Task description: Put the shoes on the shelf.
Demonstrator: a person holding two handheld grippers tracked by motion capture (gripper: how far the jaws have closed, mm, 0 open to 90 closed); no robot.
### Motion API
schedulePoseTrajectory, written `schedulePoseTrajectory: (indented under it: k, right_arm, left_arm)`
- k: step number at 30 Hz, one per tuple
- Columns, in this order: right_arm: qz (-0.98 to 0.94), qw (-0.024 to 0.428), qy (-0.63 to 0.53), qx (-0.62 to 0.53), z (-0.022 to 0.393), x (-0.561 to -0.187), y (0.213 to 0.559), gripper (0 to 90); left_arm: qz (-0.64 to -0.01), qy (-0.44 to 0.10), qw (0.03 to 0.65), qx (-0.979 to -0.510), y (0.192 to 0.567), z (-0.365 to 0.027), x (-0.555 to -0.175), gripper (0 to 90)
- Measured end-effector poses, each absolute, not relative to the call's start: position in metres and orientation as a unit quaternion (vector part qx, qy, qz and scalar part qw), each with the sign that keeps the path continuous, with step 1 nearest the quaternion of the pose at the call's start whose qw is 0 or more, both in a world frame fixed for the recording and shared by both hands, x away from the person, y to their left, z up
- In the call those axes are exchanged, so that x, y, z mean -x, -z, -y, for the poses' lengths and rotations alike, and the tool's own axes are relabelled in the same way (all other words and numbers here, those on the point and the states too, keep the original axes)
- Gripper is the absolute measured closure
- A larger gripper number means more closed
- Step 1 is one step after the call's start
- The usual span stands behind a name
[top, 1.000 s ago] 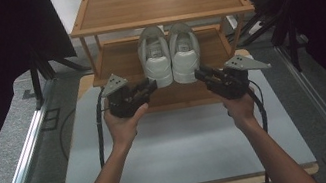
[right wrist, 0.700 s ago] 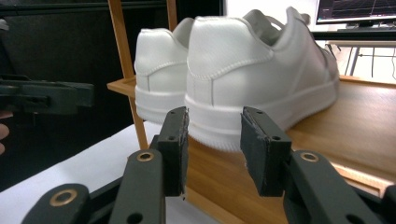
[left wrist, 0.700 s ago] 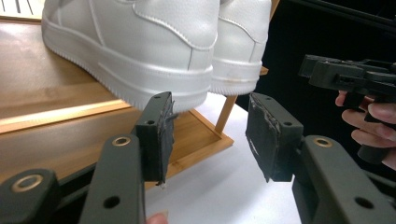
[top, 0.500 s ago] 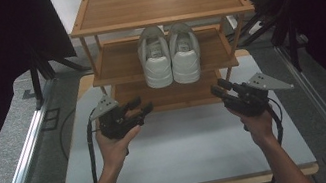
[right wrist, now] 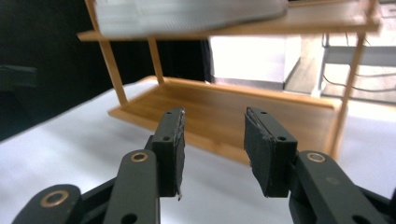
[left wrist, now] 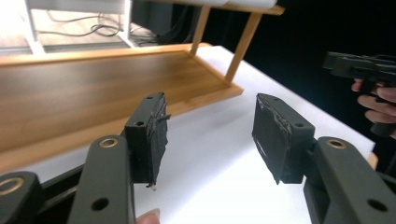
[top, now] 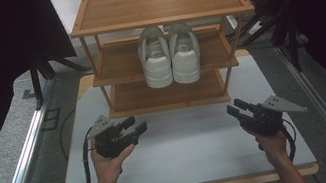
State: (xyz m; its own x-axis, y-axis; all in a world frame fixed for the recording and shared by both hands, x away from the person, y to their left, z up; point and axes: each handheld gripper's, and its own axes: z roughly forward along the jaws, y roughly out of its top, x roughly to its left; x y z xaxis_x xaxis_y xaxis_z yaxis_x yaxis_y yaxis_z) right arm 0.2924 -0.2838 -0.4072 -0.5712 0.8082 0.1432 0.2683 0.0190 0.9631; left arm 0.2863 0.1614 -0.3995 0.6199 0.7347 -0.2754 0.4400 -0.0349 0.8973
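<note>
Now both grippers are hanging low over the white surface [top: 180, 144], in front of the wooden shoe rack [top: 161, 18], with nothing held. The left gripper [top: 135, 125] is standing wide open, its fingers [left wrist: 148, 135] having just been spreading with only bare surface between them. The right gripper [top: 236, 107] is standing about half open, its fingers [right wrist: 170, 140] also having just been parting, again around nothing. The pair of white shoes [top: 169, 57] is sitting side by side on the middle shelf of the rack, toes pointing toward the person, well apart from both grippers.

Judging from this, the shoes are already placed and the hands are pulling clear. To do that well, I would be keeping both grippers low and away from the rack's front posts, so that no trailing cable is snagging a leg, and letting the fingers stay apart so nothing is dragged along.

From above, the high view is giving the whole layout: three shelves, shoes centred, one hand at each side. The left gripper view is looking along the bottom shelf [left wrist: 93, 93] and catching the other hand [left wrist: 378, 100] at its right edge. The right gripper view is showing the bottom shelf from the opposite corner, with a blurred pale sole [right wrist: 187, 16] on the shelf above.
</note>
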Motion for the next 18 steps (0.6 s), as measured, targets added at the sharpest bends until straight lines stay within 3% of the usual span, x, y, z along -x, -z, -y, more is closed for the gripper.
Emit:
schedulePoseTrajectory:
  k: [9,18]
  right_arm:
    - [-0.681,0.243,-0.552,-0.416,0.293,-0.291,0.424,56.7]
    - [-0.664,0.254,-0.565,-0.42,0.304,-0.285,0.419,53.6]
  left_arm:
    - [-0.438,-0.124,0.533,-0.713,0.422,-0.171,-0.283,44.7]
    - [-0.443,-0.118,0.533,-0.711,0.424,-0.175,-0.284,43.5]
